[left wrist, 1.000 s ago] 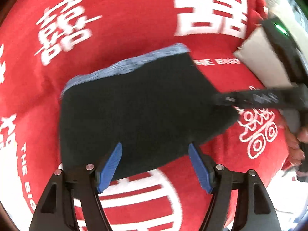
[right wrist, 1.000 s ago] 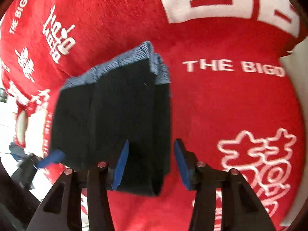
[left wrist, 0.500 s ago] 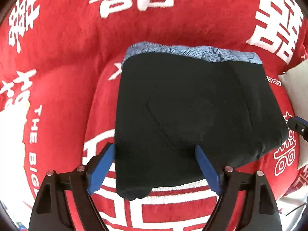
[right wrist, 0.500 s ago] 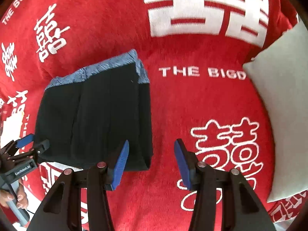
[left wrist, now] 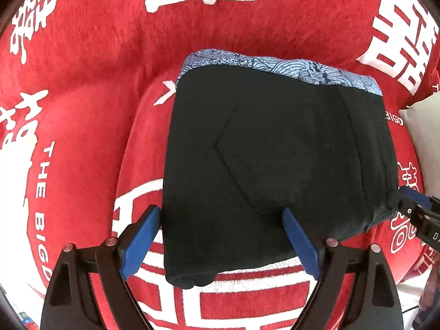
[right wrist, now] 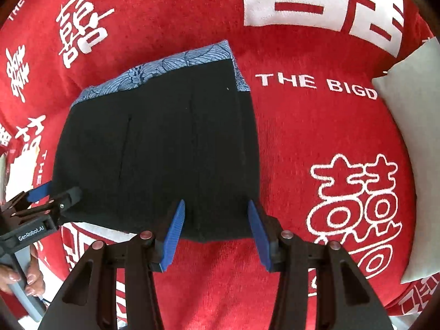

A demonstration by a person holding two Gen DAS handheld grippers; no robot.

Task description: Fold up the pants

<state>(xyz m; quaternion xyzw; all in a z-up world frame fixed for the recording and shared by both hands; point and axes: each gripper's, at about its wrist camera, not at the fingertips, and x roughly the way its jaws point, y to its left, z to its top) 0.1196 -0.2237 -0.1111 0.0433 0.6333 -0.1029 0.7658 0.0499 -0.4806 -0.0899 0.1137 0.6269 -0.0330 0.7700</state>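
Home bedroom: red wedding-print blanket (right wrist: 302, 143), grey pillow (right wrist: 412, 126).

Folded pants (left wrist: 275, 165) lie on the blanket (left wrist: 82, 82) (flat); pillow (right wrist: 412, 137) beside — right.

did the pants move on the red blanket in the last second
Yes. In the right wrist view the folded pants have flattened onto the red blanket; their right edge, earlier hanging between the blue pads, now lies flat left of the THE BIGD lettering.

The red blanket (right wrist: 302, 143) under my tongs reads "THE BIGD" in white, centre right, among large white double-happiness characters. My left gripper (right wrist: 55, 195), lower left, bears "GenRobot.AI".
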